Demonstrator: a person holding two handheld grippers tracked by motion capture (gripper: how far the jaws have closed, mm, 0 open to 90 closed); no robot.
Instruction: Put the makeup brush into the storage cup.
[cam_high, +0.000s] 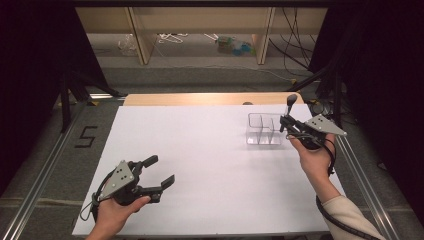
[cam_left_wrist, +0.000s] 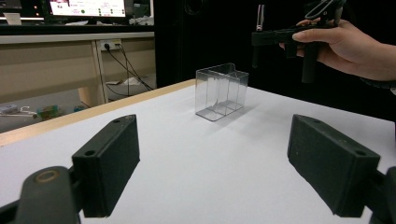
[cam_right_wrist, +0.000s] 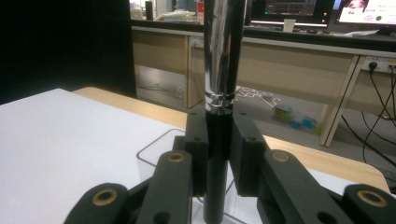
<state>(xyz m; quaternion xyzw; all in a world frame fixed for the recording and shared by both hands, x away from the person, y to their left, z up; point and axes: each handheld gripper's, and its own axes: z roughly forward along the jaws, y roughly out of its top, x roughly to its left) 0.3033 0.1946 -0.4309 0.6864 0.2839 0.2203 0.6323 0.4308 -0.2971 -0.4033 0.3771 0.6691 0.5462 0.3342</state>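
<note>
A clear plastic container (cam_high: 265, 129) with an inner divider stands on the white table (cam_high: 200, 150) at the far right. My right gripper (cam_high: 285, 122) hovers at its right edge, shut on the black handle of an upright utensil (cam_high: 291, 99). In the right gripper view, both jaws clamp that handle while the utensil's chrome shaft (cam_right_wrist: 223, 56) rises above my right gripper (cam_right_wrist: 219, 135), and the container's rim (cam_right_wrist: 154, 149) lies just below. My left gripper (cam_high: 161, 170) is open and empty near the front left. In the left gripper view, the container (cam_left_wrist: 222, 91) stands well beyond my left gripper (cam_left_wrist: 212, 140).
The far table edge is a wooden strip (cam_high: 210, 98). Beyond it are wooden shelf legs (cam_high: 142, 40), loose cables and a few bottles (cam_high: 232, 45) on the floor. Metal rails (cam_high: 40, 175) run along both sides of the table. Desks with monitors (cam_left_wrist: 88, 7) stand in the background.
</note>
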